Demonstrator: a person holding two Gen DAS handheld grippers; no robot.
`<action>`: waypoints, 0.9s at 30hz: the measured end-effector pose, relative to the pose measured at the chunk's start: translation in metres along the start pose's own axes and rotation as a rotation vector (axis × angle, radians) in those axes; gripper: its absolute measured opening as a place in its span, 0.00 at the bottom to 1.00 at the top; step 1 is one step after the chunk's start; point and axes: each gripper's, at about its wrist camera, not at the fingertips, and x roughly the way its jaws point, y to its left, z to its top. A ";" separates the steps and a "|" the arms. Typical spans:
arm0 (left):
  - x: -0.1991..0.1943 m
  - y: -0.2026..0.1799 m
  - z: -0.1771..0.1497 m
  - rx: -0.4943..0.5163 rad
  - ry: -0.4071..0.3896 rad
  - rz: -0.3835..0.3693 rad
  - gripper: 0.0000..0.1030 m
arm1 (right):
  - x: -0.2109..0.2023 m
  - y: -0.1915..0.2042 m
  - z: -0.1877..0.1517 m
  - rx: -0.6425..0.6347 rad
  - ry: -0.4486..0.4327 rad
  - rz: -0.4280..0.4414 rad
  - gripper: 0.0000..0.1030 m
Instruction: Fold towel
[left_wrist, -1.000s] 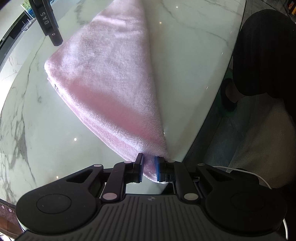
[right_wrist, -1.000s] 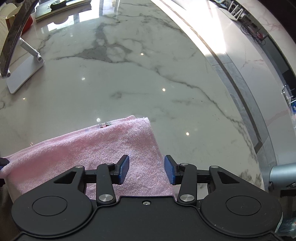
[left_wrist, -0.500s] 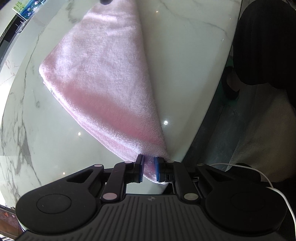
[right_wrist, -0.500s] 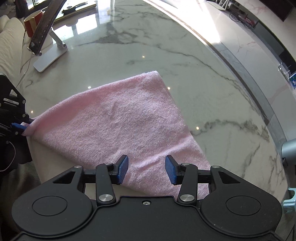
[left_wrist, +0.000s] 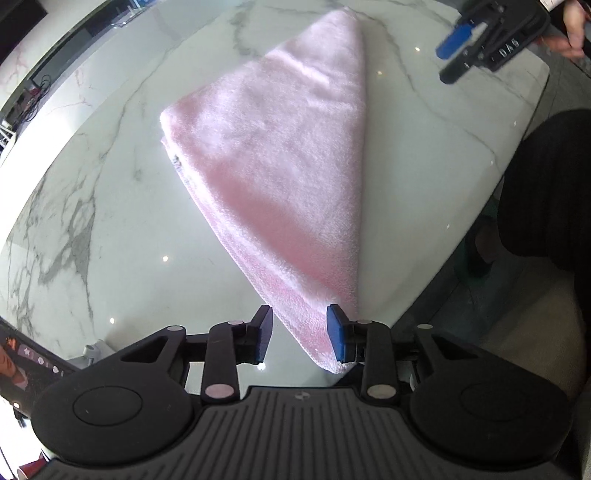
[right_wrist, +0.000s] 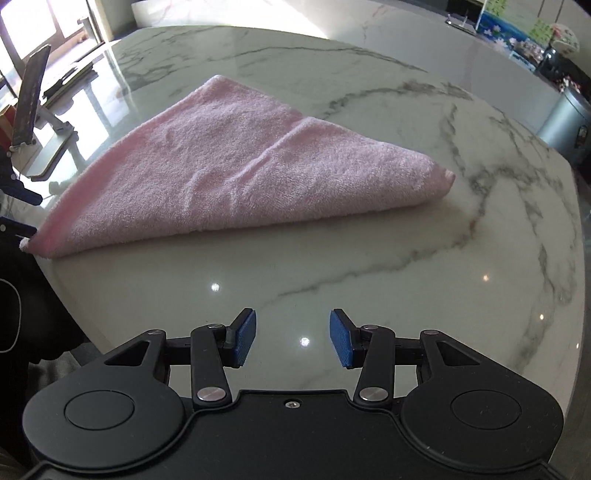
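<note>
Pink towel soft, limp, multi-layer — pinch at a corner. L gripper opening, corner between pads, unclamped. R gripper empty, parted — beside towel.

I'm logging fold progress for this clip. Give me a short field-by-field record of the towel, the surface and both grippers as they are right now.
towel: pink towel, folded, lying flat
surface: white marble table
left gripper: left gripper jaws opening, near towel corner between the pads, not pinched
right gripper: right gripper open, nothing between the pads, beside the towel over bare table
other: tablet on a stand at the far left
</note>
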 end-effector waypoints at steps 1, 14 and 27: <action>-0.008 0.002 0.004 -0.070 -0.040 0.022 0.37 | -0.005 0.000 -0.006 0.060 -0.034 0.001 0.43; -0.024 -0.054 0.061 -0.239 -0.351 0.062 0.53 | -0.033 0.044 -0.050 0.287 -0.312 -0.102 0.65; 0.002 -0.072 0.030 -0.481 -0.354 0.082 0.53 | -0.034 0.063 -0.096 0.442 -0.510 -0.178 0.74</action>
